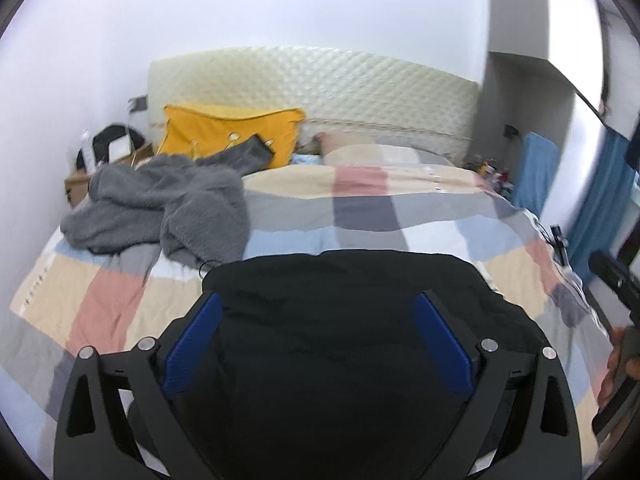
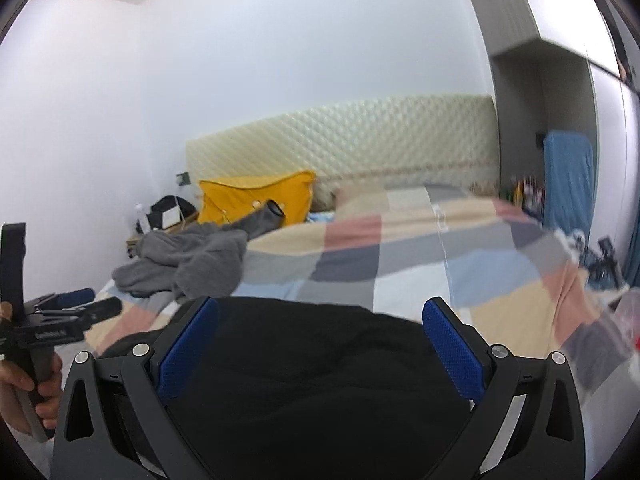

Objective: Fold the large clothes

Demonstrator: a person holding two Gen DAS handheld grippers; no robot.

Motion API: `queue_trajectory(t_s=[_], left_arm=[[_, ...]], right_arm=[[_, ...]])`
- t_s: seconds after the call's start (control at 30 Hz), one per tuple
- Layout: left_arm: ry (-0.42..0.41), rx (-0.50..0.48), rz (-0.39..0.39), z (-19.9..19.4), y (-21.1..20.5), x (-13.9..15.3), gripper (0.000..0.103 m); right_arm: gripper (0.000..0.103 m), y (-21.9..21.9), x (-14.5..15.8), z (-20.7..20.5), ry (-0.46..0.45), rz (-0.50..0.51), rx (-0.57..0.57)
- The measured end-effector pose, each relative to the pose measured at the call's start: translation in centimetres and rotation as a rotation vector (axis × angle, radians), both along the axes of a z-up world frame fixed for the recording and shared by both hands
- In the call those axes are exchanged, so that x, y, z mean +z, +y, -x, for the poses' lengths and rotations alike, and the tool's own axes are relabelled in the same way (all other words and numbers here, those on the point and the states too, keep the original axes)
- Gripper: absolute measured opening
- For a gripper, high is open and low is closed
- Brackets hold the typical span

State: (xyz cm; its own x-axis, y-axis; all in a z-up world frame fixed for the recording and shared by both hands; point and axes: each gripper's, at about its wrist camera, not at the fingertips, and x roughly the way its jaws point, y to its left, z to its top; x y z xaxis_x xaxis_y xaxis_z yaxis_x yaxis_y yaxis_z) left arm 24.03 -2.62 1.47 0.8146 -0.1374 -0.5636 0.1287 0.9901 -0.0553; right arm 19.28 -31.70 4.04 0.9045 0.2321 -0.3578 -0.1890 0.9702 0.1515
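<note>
Black garment (image 1: 340, 320) lies spread flat on the near part of the bed, a dark cloth with shallow wrinkles, its far edge running straight across the checked quilt (image 1: 360, 208). In the left wrist view the left gripper (image 1: 318, 340) hangs over it with its jaws wide apart; the blue pads (image 1: 196, 344) stand at either side of the cloth and press on nothing. In the right wrist view the right gripper (image 2: 320, 344) is likewise spread wide above the same black cloth (image 2: 312, 368), its blue pads (image 2: 454, 348) clear of it, with nothing held. At the left edge of that view a hand (image 2: 28, 384) grips the handle of the other tool. Just beyond the garment's far left corner a grey fleece garment (image 1: 168, 208) lies in a crumpled heap on the quilt, one sleeve reaching back toward a yellow pillow (image 1: 232, 136) that leans at the head of the bed. The quilt, in squares of pink, beige, grey, pale blue and white, covers the rest of the mattress and rises over a hump near the pillows. Behind it stands a cream padded headboard (image 1: 320, 88) against a white wall (image 1: 240, 8). To the far right a blue cloth (image 1: 536, 168) hangs beside small blurred things on a low surface.
</note>
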Motion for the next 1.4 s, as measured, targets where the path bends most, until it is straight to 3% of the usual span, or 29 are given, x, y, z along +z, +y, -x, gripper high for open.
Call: queue_trajectory(t_s=[0.37, 0.7, 0.93, 1.13, 1.23, 1.4], left_arm=[[-0.103, -0.085, 0.02, 8.4, -1.3, 7.4, 0.1], [-0.195, -0.144, -0.001, 17.3, -1.6, 11.3, 0.103], [-0.223, -0.142, 0.019, 21.9, -1.0, 12.0, 0.103], [-0.236, -0.111, -0.044, 25.0, -1.9, 11.3, 0.103], [-0.22, -0.122, -0.004, 25.6, -2.2, 10.7, 0.103], [-0.179, -0.119, -0.004, 25.7, -3.0, 9.0, 0.103]], right_arm=[[0.103, 3.7, 7.9, 11.1, -0.133, 0.014, 0.064], [0.103, 4.6, 10.2, 20.8, -0.239, -0.024, 0.053], [0.103, 4.8, 10.0, 24.6, -0.251, -0.041, 0.034], [0.103, 5.0, 9.1, 25.9, -0.219, -0.051, -0.002], [0.103, 5.1, 8.8, 26.3, -0.208, -0.043, -0.006], [0.103, 5.2, 7.2, 26.6, -0.164, -0.027, -0.013]])
